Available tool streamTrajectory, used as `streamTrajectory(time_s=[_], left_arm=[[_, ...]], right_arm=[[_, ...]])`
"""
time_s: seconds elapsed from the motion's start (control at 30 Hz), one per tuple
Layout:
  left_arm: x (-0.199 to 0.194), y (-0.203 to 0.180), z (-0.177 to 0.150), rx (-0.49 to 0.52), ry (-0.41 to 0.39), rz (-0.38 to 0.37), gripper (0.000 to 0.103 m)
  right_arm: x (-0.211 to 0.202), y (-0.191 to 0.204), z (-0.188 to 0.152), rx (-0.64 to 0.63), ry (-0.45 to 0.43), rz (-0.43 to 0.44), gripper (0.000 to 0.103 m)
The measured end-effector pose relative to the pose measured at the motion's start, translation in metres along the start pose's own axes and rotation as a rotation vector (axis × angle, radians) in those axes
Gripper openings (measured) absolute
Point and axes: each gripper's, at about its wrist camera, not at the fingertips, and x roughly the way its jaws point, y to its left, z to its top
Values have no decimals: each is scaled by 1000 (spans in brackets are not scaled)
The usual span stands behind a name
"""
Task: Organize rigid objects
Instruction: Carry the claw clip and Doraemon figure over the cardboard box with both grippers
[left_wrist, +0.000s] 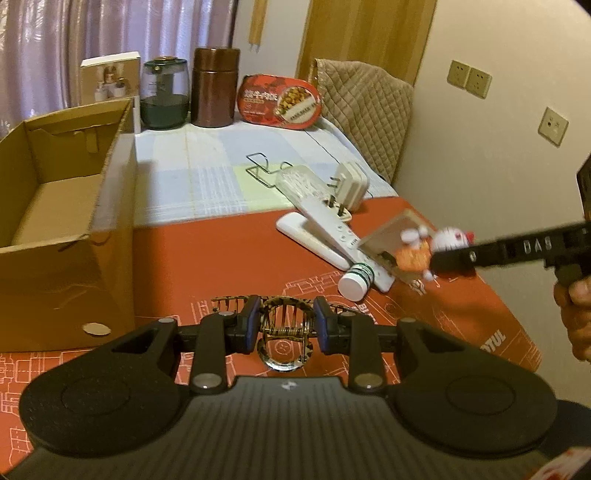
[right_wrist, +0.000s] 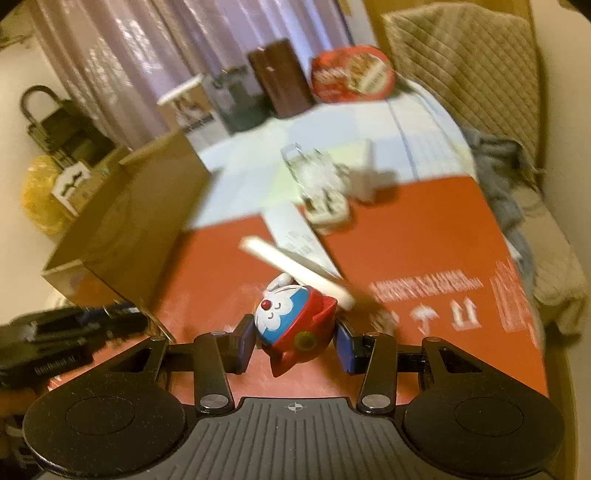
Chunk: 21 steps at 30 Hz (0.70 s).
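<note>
My left gripper (left_wrist: 285, 325) is shut on a leopard-pattern hair claw clip (left_wrist: 284, 332), held low over the red mat (left_wrist: 221, 258). My right gripper (right_wrist: 295, 341) is shut on a blue, white and red cartoon cat figurine (right_wrist: 295, 328); in the left wrist view the figurine (left_wrist: 436, 243) hangs above the mat's right side. An open cardboard box (left_wrist: 66, 206) stands at the left. On the mat lie two white remotes (left_wrist: 325, 229), a small white bottle (left_wrist: 356, 282), a white plug adapter (left_wrist: 351, 186) and a clear plastic case (left_wrist: 391, 236).
A white box (left_wrist: 110, 77), a dark glass jar (left_wrist: 166, 92), a brown canister (left_wrist: 216, 86) and a red oval tin (left_wrist: 282, 101) stand at the table's back. A wire stand (left_wrist: 264, 170) sits on the checked cloth. A quilted chair back (left_wrist: 365, 107) is behind right.
</note>
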Motion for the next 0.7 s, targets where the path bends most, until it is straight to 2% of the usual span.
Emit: streamTrajectory(time_s=[0.23, 0.53, 0.7], left_arm=[[-10, 11, 3, -26, -21, 14, 25], [-19, 15, 10, -33, -39, 19, 25], [-28, 16, 12, -29, -49, 20, 25]], right_arm=[[15, 23, 18, -79, -20, -13, 42], [10, 25, 16, -22, -15, 50, 42], [1, 34, 22, -36, -33, 44, 42]])
